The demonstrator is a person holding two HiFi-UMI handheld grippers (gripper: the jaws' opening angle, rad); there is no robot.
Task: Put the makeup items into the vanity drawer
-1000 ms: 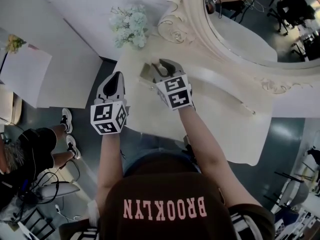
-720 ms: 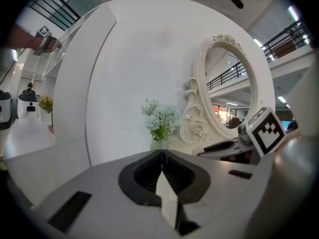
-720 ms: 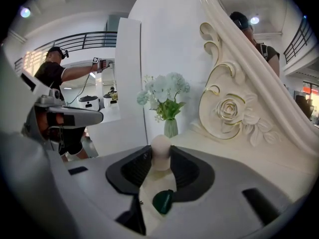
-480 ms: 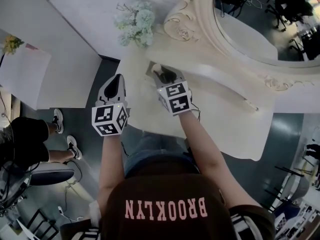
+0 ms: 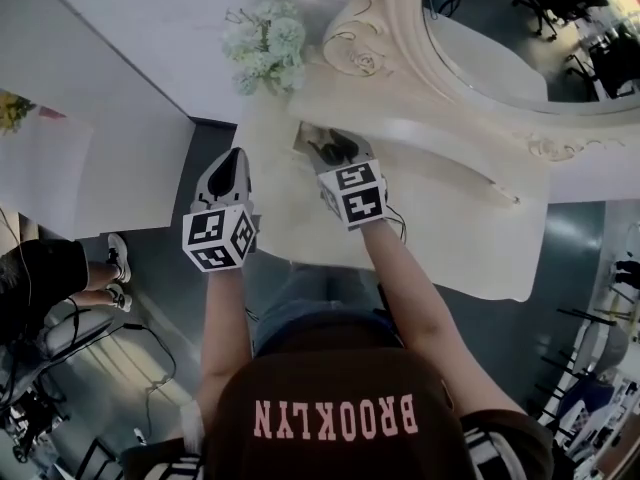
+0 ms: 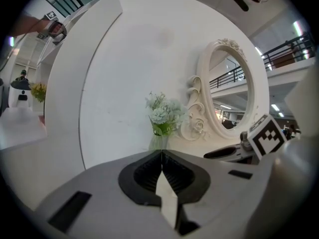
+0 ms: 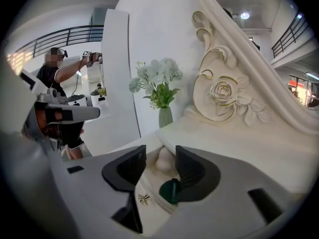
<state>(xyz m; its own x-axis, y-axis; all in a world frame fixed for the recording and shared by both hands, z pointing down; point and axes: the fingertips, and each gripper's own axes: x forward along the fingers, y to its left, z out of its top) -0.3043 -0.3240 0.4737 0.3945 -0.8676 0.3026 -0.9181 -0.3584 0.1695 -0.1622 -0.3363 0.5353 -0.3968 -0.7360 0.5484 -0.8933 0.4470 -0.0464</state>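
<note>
While the right gripper [image 5: 335, 148] hung over the open drawer [image 5: 306, 136] near the vanity's [image 5: 450, 228] back left corner, its jaws had just been opening and stood wide apart. Between them, untouched by either pad, a cream makeup sponge [image 7: 164, 159] lay in the drawer with a dark green round item [image 7: 172, 190] just beside it. The left gripper [image 5: 230, 163] was held off the vanity's left edge, above the dark grey floor [image 5: 170, 278], jaws together on nothing. An ornate oval mirror [image 5: 500, 58] rose behind the cream top, pale flowers [image 5: 262, 43] stood against a white wall panel [image 5: 150, 28], and a person [image 5: 45, 278] sat at the far left.
</note>
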